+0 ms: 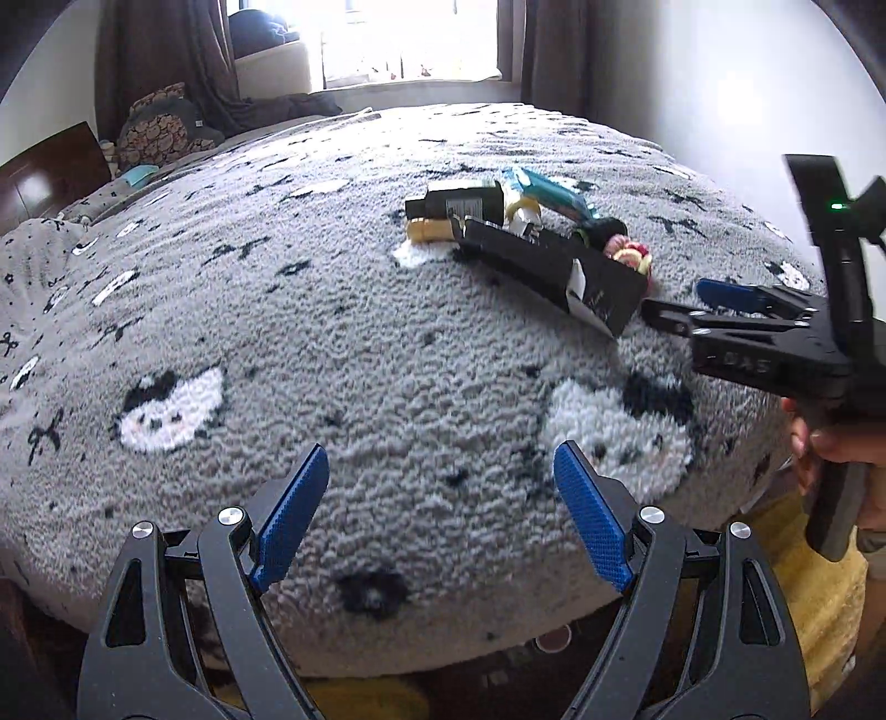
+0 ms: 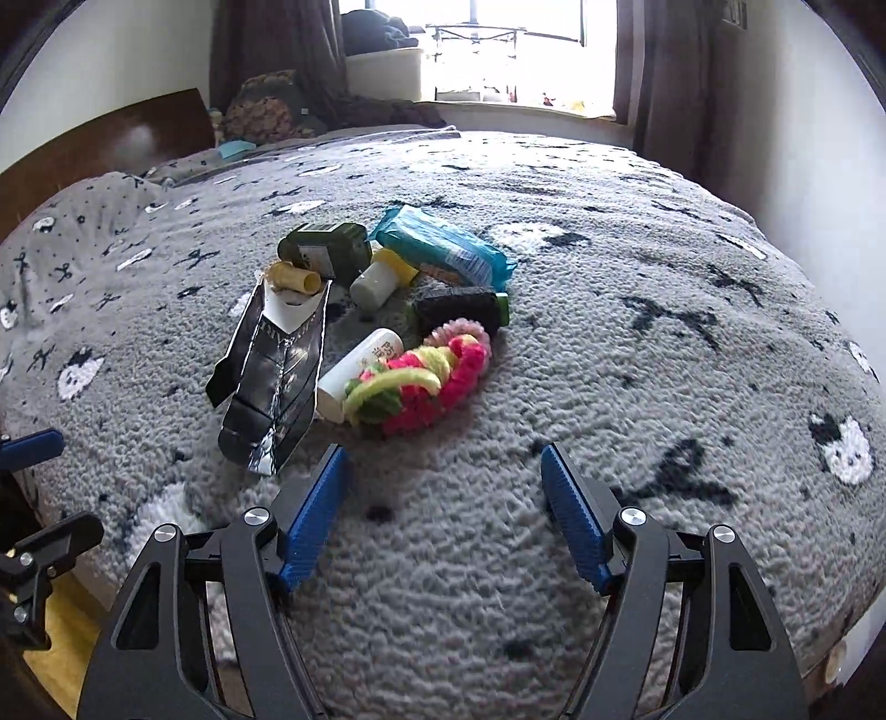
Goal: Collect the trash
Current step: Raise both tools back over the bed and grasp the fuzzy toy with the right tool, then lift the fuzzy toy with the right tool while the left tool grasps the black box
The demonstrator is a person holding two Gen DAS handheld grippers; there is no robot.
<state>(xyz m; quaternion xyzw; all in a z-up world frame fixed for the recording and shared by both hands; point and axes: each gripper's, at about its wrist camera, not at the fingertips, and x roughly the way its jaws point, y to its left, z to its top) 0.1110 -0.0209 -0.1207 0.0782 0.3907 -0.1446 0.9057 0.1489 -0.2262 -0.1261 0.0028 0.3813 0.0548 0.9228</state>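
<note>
So the trash pile (image 2: 382, 315) sits mid-bed on the grey fuzzy blanket (image 2: 637, 387), and our right tongs (image 2: 443, 509) are way closer, gaping wide with nothing in them. The flattened black carton (image 2: 274, 382) is the nearest piece: just ahead and a bit left of them, long axis pointing roughly away from us, near end almost at the left pad. Our left tongs (image 1: 440, 512) hover well back from the pile, also wide and empty. We'd guess the right goes first.

Both wrist views look low across the bed (image 1: 332, 310) toward the window (image 2: 520, 50), right closer to the trash pile (image 2: 382, 327), which both share.
</note>
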